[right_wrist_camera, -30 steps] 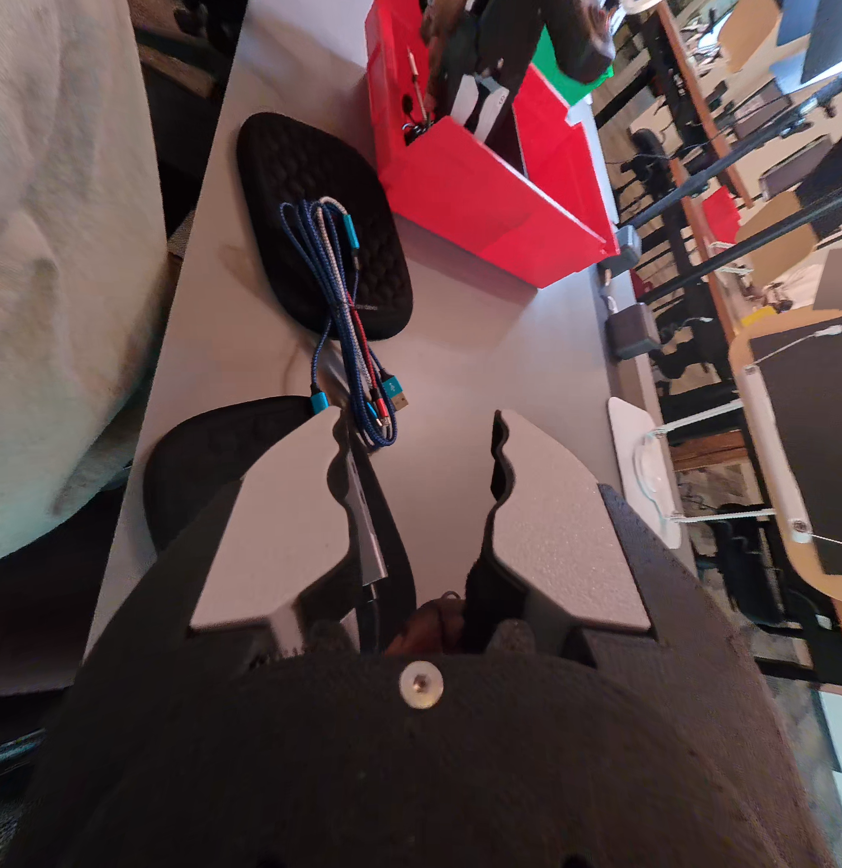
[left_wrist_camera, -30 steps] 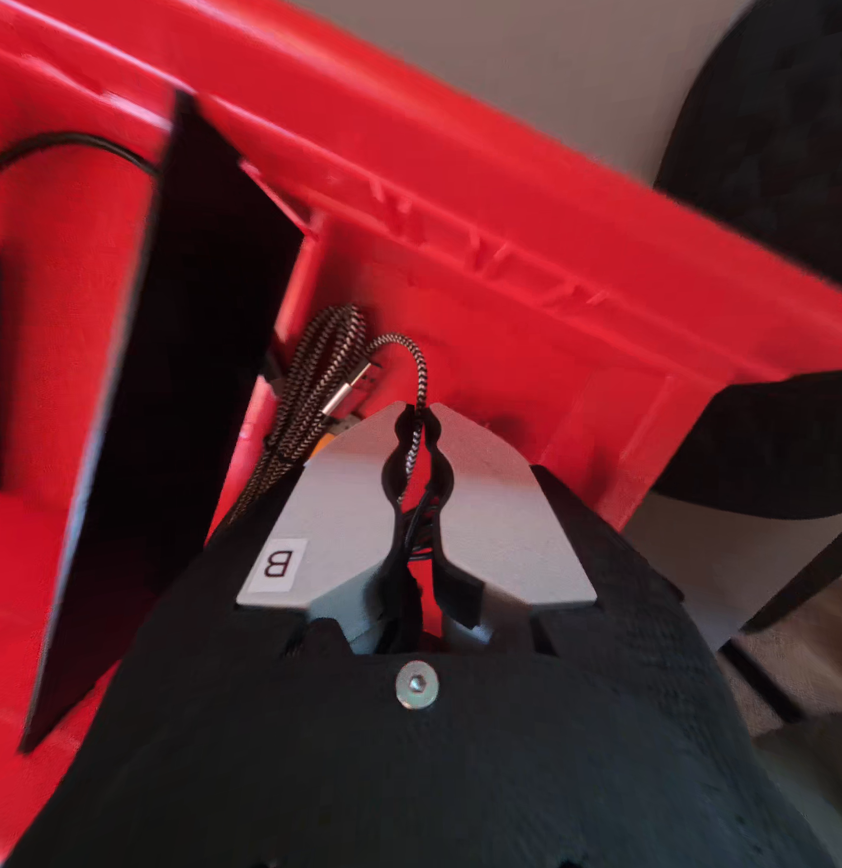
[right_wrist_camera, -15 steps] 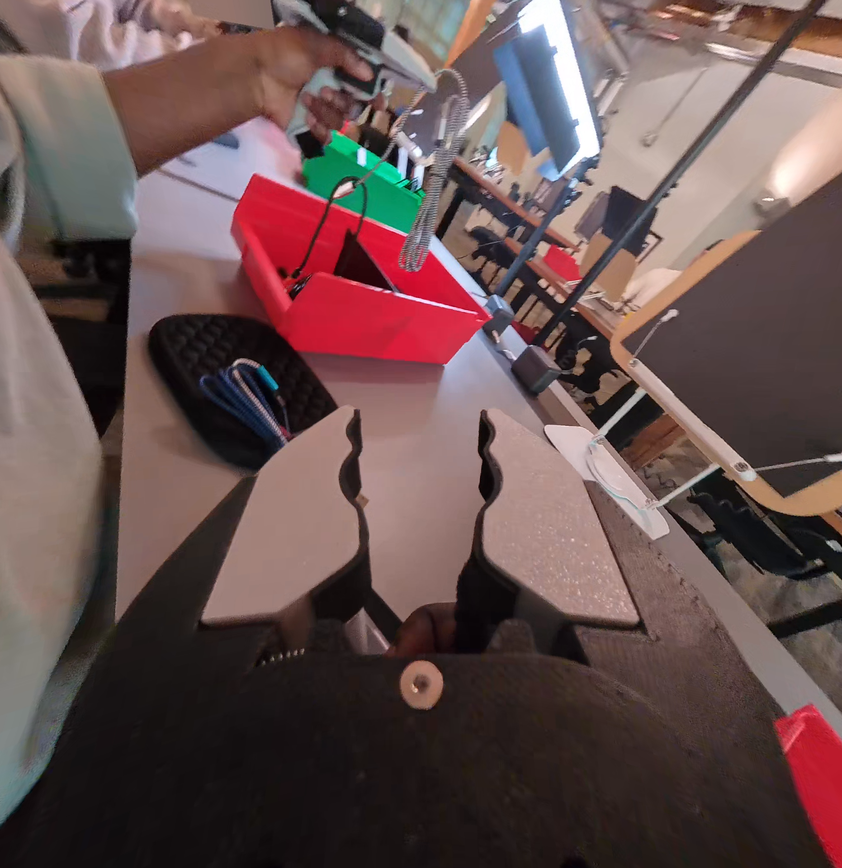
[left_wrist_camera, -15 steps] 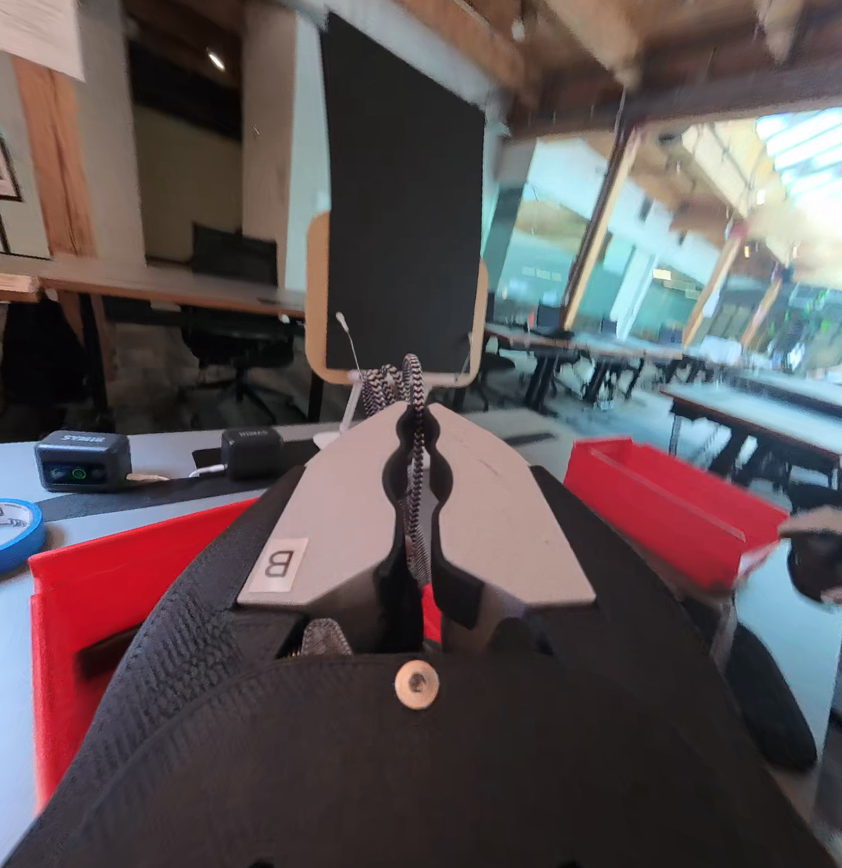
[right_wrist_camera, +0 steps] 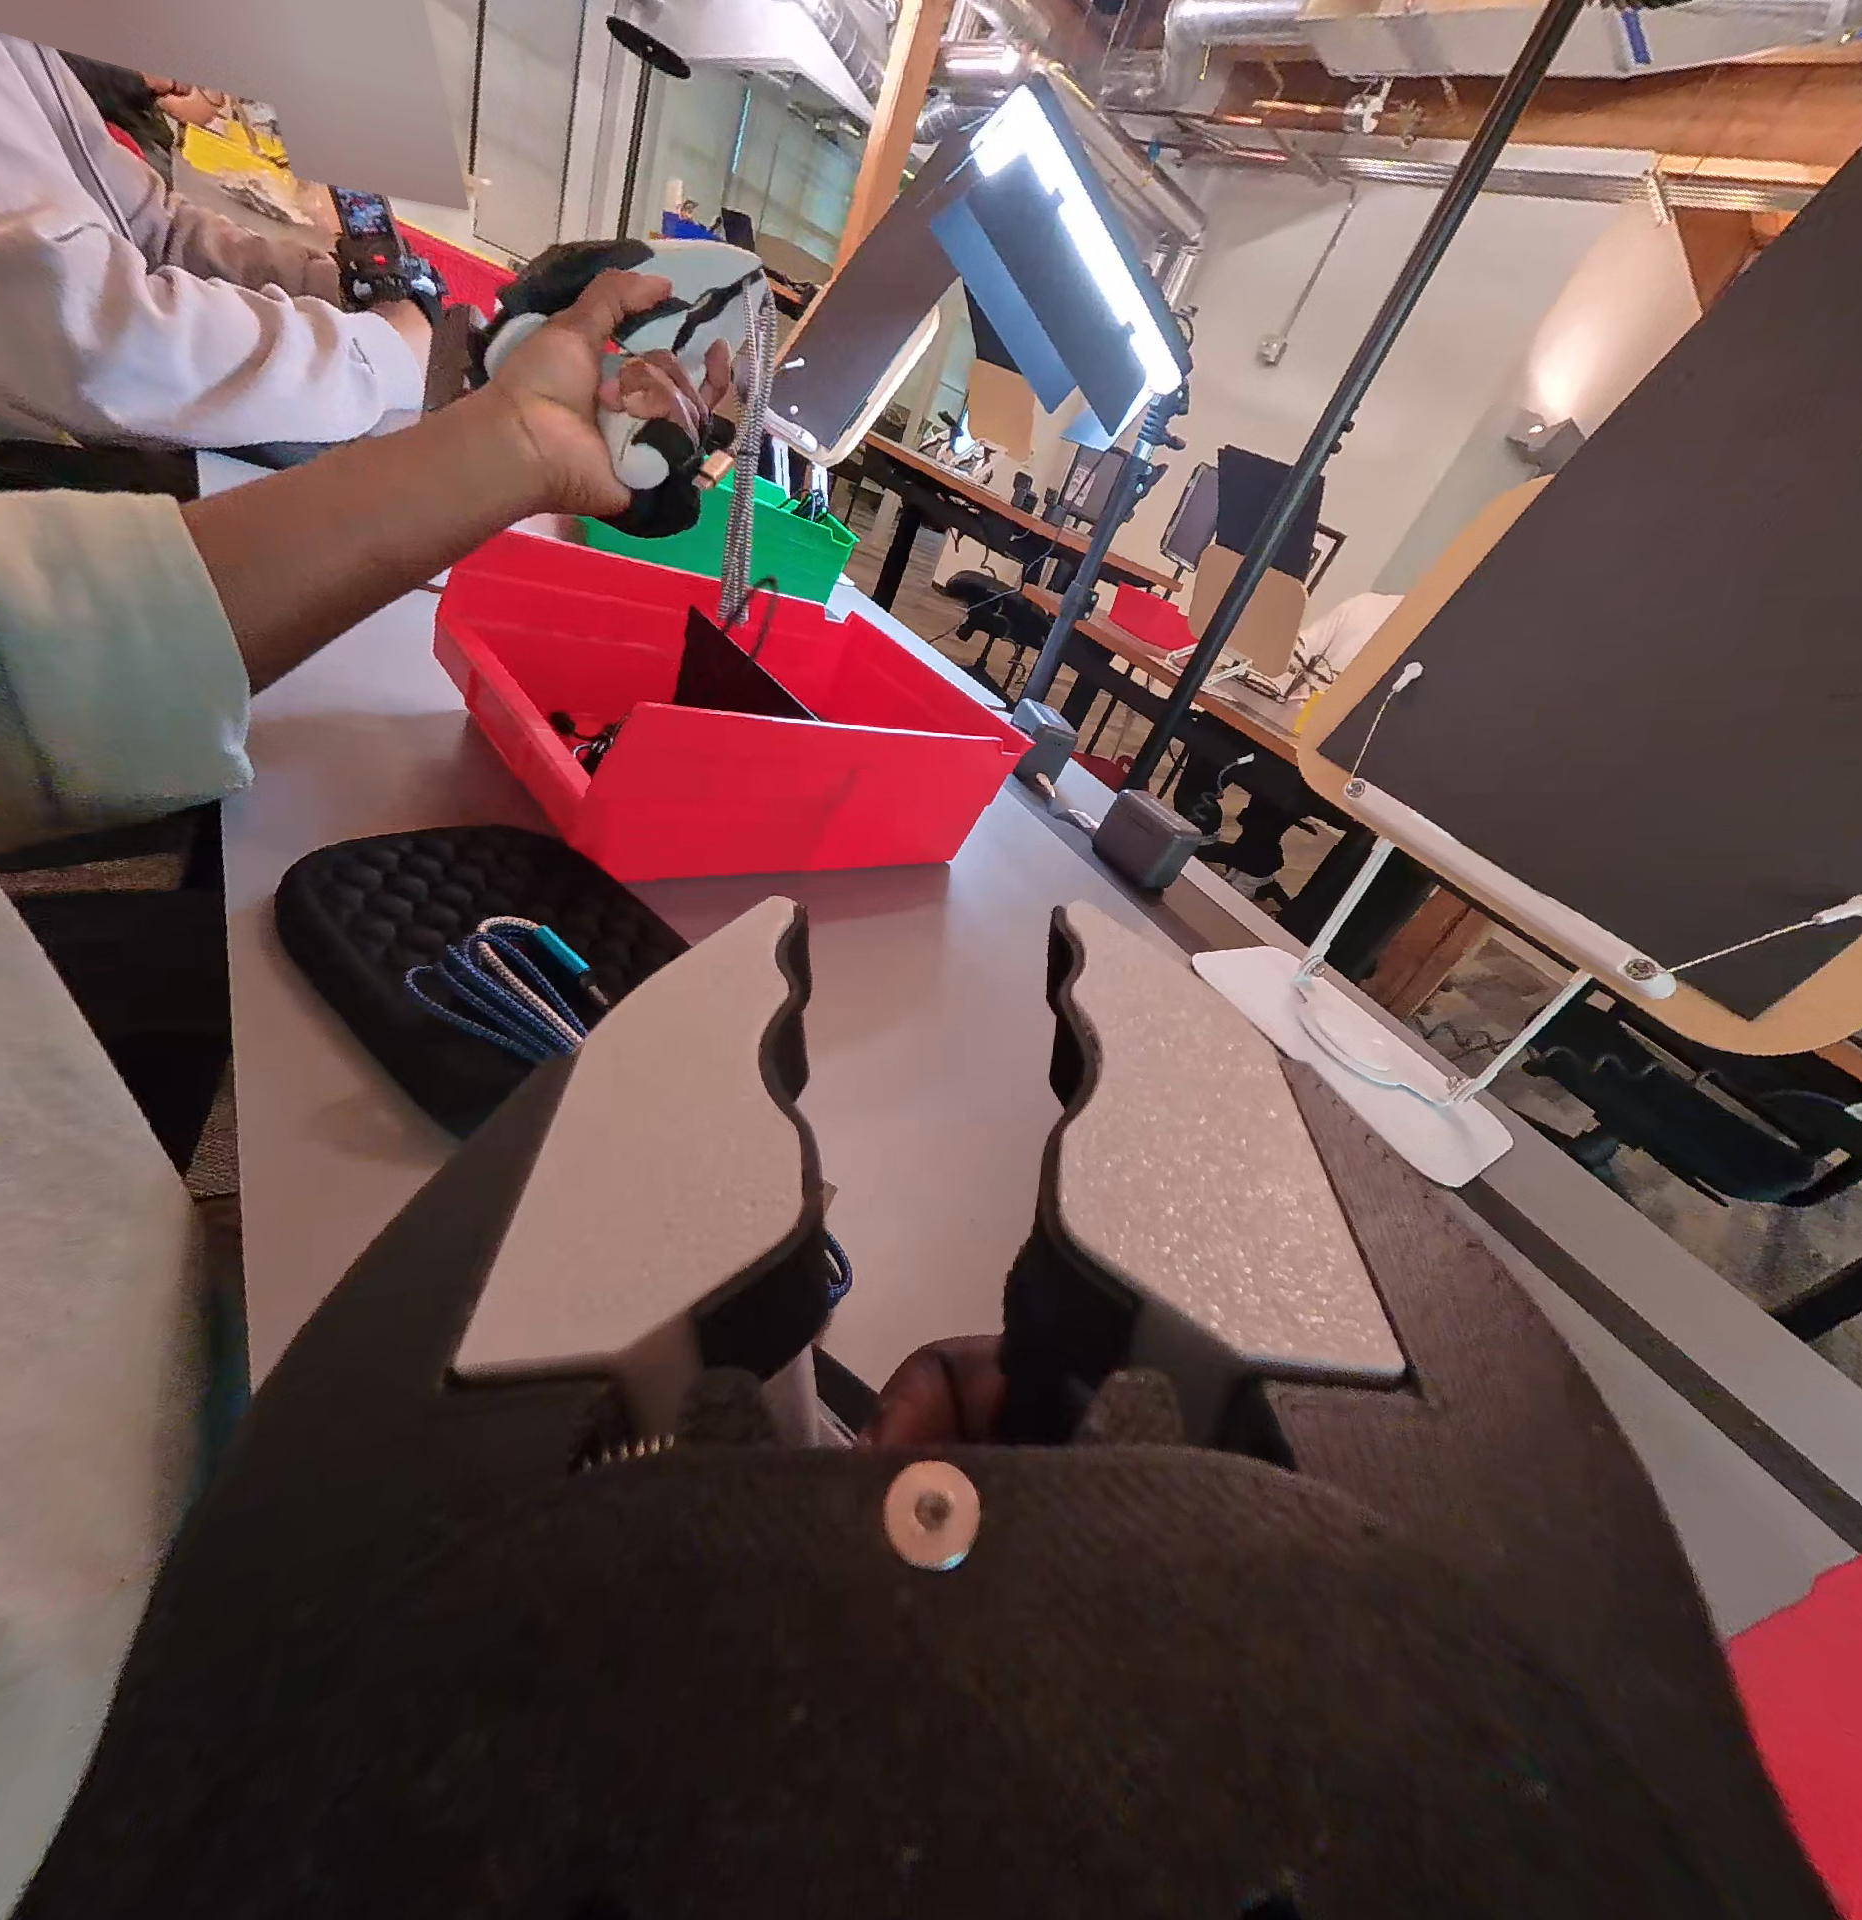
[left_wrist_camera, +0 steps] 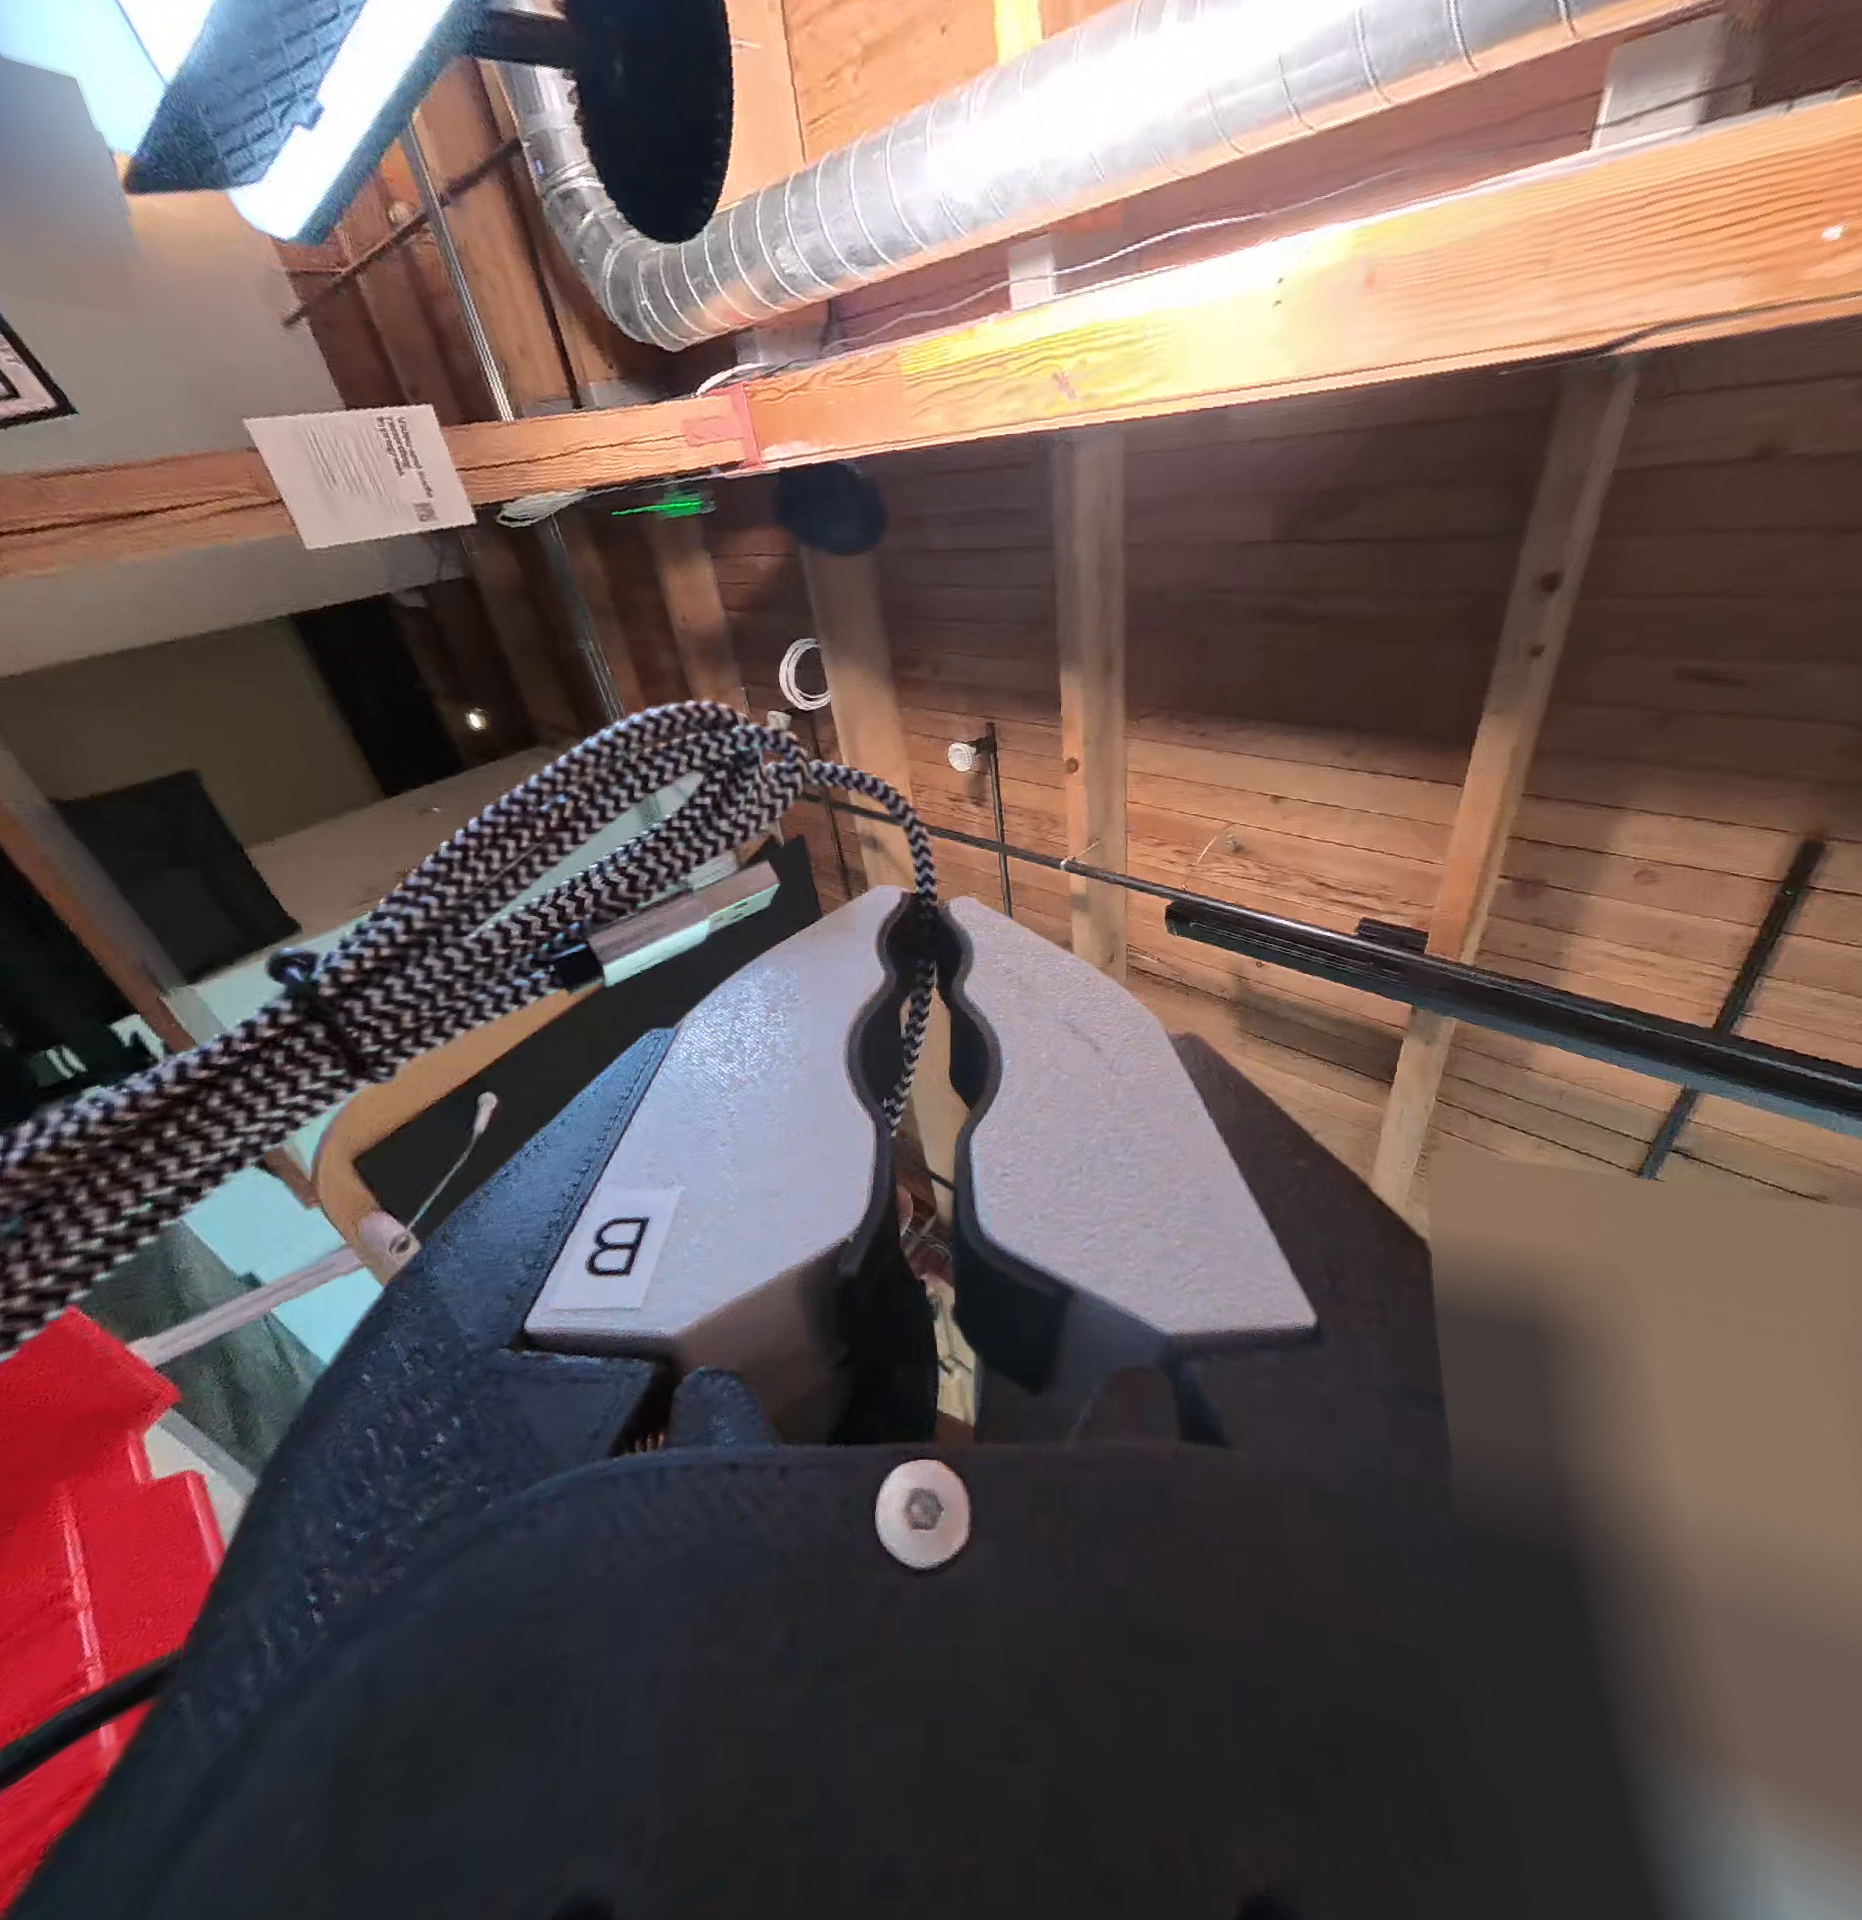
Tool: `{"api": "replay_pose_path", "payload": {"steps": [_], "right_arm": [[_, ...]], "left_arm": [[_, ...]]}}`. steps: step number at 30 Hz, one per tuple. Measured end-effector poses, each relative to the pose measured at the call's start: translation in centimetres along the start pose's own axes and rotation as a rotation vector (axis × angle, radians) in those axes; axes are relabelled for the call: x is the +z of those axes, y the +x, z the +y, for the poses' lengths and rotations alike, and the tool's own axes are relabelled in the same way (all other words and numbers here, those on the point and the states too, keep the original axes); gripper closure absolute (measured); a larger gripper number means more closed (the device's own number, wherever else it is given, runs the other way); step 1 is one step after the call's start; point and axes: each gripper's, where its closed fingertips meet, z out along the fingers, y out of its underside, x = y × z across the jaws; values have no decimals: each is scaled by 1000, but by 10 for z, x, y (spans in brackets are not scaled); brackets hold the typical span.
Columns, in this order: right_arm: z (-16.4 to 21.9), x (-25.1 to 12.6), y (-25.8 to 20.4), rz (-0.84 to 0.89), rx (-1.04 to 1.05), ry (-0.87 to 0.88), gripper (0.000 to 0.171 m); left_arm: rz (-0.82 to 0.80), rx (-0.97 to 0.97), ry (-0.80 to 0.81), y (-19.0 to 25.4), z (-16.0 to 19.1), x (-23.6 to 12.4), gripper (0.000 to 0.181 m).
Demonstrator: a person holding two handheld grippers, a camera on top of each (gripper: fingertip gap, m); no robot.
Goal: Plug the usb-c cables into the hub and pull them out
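The braided cable [left_wrist_camera: 407, 997] runs off the left wrist view's left edge, so its far end cannot be seen. In the right wrist view, the left finger [right_wrist_camera: 657, 1132] of the right tool [right_wrist_camera: 927, 997] covers part of the blue cables [right_wrist_camera: 491, 987], and the red bin's [right_wrist_camera: 792, 800] front wall hides most of its contents.

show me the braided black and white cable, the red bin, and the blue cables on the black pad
braided black and white cable [left_wrist_camera: 407, 987], left wrist view, bundled loops
red bin [right_wrist_camera: 781, 790], right wrist view, front wall
blue cables [right_wrist_camera: 491, 987], right wrist view, middle of the bundle
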Motion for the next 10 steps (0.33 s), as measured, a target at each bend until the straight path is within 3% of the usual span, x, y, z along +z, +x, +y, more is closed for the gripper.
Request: {"api": "replay_pose_path", "payload": {"steps": [5,10], "right_arm": [[-1,9,-3,5,80,21,130],[-21,35,-28,-27,261,153,130]], "left_arm": [[110,41,26,33,15,4,179],[269,19,34,86,55,1,179]]}}
